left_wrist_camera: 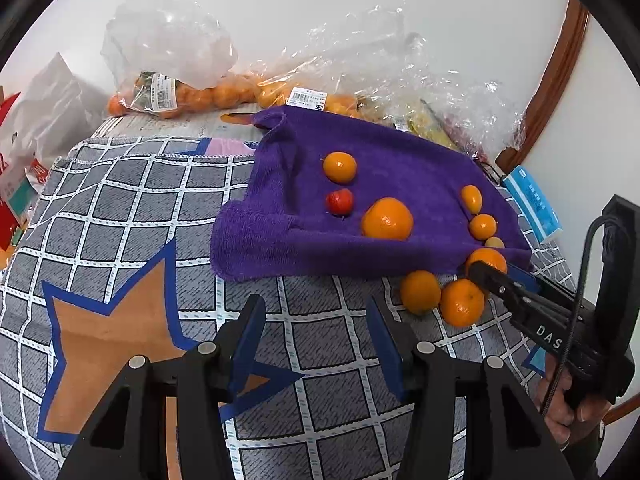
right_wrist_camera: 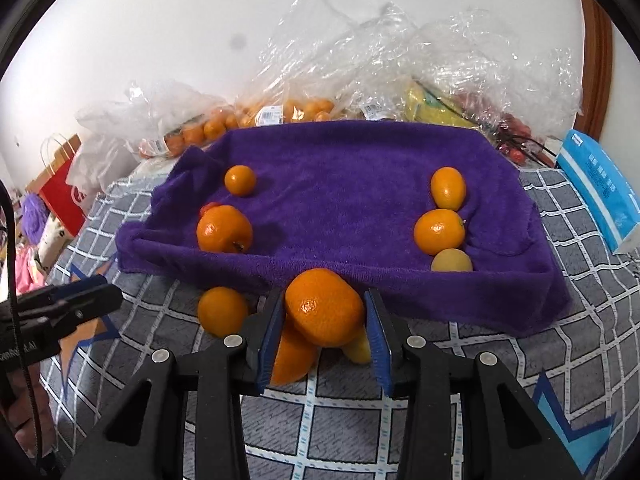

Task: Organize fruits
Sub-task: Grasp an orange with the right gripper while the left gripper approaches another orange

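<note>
right gripper (right_wrist_camera: 325,332): pads clamped on a mandarin (right_wrist_camera: 324,306) at the near edge of the purple towel (right_wrist_camera: 340,184) | left gripper (left_wrist_camera: 316,340): part open, empty | technique: lift straight up, clearing the fruit beneath.

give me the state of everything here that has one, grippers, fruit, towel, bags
right gripper: shut on a large orange mandarin
left gripper: open, nothing between its fingers
purple terry towel: spread out, edges rumpled
small red fruit: resting on the towel
clear plastic bags: crumpled, fruit inside
</note>
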Tool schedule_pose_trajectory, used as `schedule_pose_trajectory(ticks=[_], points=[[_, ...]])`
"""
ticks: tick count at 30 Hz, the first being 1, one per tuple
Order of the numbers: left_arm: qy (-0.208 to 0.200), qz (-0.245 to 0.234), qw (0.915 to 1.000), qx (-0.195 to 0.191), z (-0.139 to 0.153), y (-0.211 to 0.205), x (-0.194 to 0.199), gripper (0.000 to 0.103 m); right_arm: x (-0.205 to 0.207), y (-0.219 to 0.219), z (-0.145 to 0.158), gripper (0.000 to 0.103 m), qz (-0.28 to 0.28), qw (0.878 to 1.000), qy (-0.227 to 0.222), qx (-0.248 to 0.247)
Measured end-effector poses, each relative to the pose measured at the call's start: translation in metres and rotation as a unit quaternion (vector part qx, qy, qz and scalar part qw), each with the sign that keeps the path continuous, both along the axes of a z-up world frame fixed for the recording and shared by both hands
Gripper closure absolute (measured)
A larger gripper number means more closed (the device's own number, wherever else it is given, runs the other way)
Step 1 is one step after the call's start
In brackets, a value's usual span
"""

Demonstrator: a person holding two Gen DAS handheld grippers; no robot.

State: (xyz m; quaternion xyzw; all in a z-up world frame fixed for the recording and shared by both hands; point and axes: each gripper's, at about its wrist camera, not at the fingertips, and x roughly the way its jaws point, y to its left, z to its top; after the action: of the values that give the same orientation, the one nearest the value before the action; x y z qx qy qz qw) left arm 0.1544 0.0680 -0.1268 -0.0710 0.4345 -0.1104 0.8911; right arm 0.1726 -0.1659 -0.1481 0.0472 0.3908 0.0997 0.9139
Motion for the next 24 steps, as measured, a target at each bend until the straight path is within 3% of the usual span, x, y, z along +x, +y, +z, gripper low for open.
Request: schedule_pose_trajectory(ticks=[10,17,24], points=[[0.009,-0.046,0.9989,-0.007,-0.002,-0.040,0.001,0.053,-0.039,-0.030,0.023,0.065,-0.007,0.999,-0.044,0.022],[0.024,-0.066,0.9975,-0.001,-0.006,-0.070,0.019,0.055,-0.054,-0.063,0.005,0.065,-0.027,0.999,-0.037,0.011],[0.051,-0.060,0.9969,-0.004,-0.022,-0.086,0.035,0.071,-0.057,-0.070,-0.010,0.065,-0.026,0.999,-0.040,-0.008]])
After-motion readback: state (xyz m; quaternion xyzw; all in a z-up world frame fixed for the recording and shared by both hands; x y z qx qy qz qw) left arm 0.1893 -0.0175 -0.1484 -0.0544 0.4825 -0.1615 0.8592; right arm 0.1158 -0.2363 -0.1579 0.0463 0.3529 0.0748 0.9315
